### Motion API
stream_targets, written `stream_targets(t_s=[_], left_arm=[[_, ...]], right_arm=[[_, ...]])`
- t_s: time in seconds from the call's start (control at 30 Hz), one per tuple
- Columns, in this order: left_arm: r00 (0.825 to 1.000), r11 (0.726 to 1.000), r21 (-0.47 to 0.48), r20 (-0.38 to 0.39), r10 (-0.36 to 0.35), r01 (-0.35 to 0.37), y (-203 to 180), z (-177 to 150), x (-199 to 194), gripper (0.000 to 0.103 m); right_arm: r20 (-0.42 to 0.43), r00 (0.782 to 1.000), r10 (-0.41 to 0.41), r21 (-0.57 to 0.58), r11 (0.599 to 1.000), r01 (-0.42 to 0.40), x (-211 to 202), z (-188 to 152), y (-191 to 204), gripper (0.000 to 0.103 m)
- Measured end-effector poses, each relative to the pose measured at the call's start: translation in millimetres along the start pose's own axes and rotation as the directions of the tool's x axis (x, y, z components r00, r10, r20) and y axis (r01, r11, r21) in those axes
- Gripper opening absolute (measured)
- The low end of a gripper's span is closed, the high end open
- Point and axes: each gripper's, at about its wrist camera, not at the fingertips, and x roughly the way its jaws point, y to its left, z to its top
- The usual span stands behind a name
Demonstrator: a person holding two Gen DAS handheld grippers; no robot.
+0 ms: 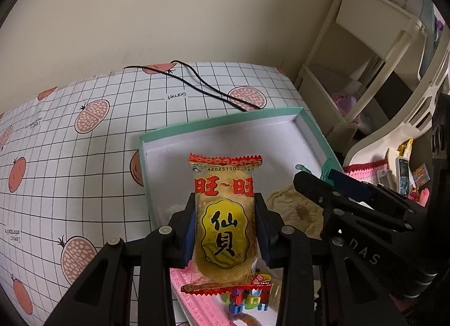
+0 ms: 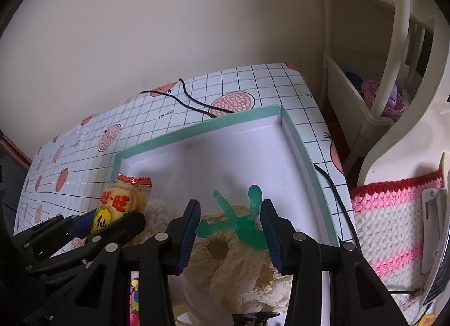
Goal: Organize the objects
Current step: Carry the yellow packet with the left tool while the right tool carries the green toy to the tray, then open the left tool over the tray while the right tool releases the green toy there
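My left gripper (image 1: 226, 224) is shut on a yellow and red rice cracker packet (image 1: 225, 222), held upright above the mint-rimmed white box (image 1: 219, 125). The packet also shows in the right wrist view (image 2: 121, 205). My right gripper (image 2: 229, 230) is shut on a translucent green toy figure (image 2: 239, 224), pinched between both pads over the box (image 2: 197, 132). The figure's tips (image 1: 326, 170) peek past the right gripper's fingers in the left wrist view. A cream crocheted piece (image 2: 239, 269) lies in the box under the figure.
The box sits on a grid tablecloth with fruit prints (image 1: 70, 143). A black cord (image 1: 202, 87) lies behind the box. Pink strips (image 1: 202, 303) and small colourful blocks (image 1: 247, 299) lie in the box's near end. A cream shelf unit (image 1: 365, 58) and a pink-white crocheted basket (image 2: 393, 227) stand at the right.
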Motion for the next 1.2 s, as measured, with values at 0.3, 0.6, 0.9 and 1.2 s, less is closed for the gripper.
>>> stream_targets(t_s=[0.3,0.6,0.9,1.2], left_arm=[[1.000,1.000,-0.002,-0.022,0.000,0.000,0.4,-3.3,10.8,0.038],[0.999,1.000,-0.004,-0.035,-0.013,0.013,0.7,-4.9,14.7,0.038],[0.998,0.999,-0.034,-0.044,-0.041,0.040,3.3,-3.0,10.9,0.039],[0.998,0.997,-0.048,-0.031,-0.053,0.052,5.5,1.8,1.0,0.044]], right_arm=[[-0.021,1.000,-0.008,0.004,1.000,0.008,9.0,-3.9,-4.3,0.047],[-0.027,1.000,-0.014,0.007,1.000,0.015,7.3,-3.5,-5.1,0.051],[-0.029,0.999,-0.015,0.004,1.000,0.016,3.7,-2.0,-5.1,0.054],[0.003,1.000,-0.017,-0.019,1.000,0.017,-14.9,2.7,0.7,0.055]])
